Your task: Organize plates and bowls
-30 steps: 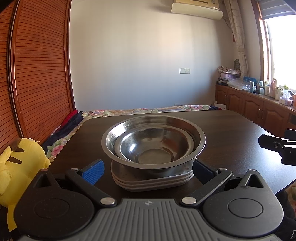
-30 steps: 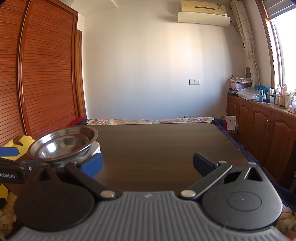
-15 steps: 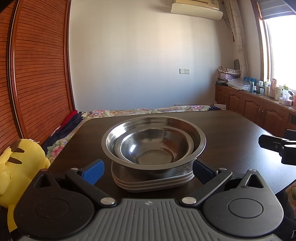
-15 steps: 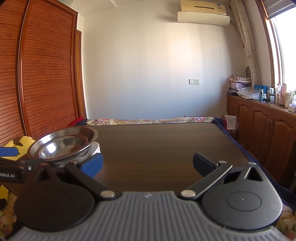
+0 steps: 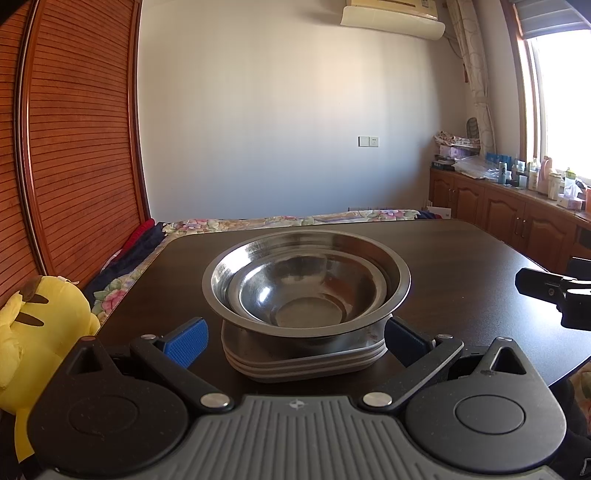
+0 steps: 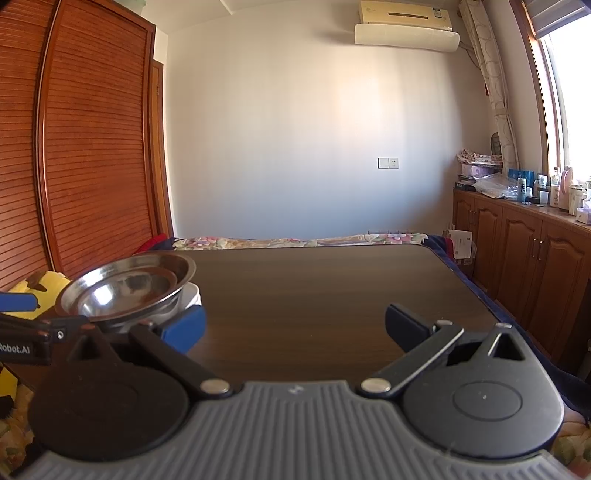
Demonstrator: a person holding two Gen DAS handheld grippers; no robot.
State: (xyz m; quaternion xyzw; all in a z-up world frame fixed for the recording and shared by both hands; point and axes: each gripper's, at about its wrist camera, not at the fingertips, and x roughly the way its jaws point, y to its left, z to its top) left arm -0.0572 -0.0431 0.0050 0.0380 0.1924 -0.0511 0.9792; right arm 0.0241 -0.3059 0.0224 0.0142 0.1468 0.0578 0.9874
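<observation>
Nothing shifted since the earlier frames: stack, bench and both grippers unchanged in either view.

Left gripper [image 5: 295,336]: jaws spread wide, holding nothing. Blue pads flanking the near sides of the stack; contact with the plates not discernible on the right pad, clear gap on the left pad.

Stack, left wrist view: small steel bowl [image 5: 299,295] nested inside large steel bowl [image 5: 397,277], both upright, sitting on pile of grey plates [image 5: 306,363] with pale edges, several layers visible. Pile resting on dark wooden bench [image 5: 461,266], near edge, toward bench's left side.

Right gripper [image 6: 295,326]: jaws spread wide, empty, only bare bench between the pads. Positioned to the right of the stack, apart from it. Seen also from left wrist view as a black part at right edge of frame.

Right wrist view: bowls and plates at far left of frame, partly hidden behind the left pad. White edge of plates visible under the large bowl's rim. Arm of left gripper crossing lower left corner, lettering "Robot.AI" readable.

Surroundings: yellow plush toy [image 5: 40,332] off the bench's left edge. Floral bedspread [image 5: 295,221] beyond the far edge. Slatted wooden wardrobe [image 5: 74,147] on left. Air conditioner [image 5: 391,18] high on far wall. Wooden cabinets [image 5: 517,218] with bottles along right side under window.
</observation>
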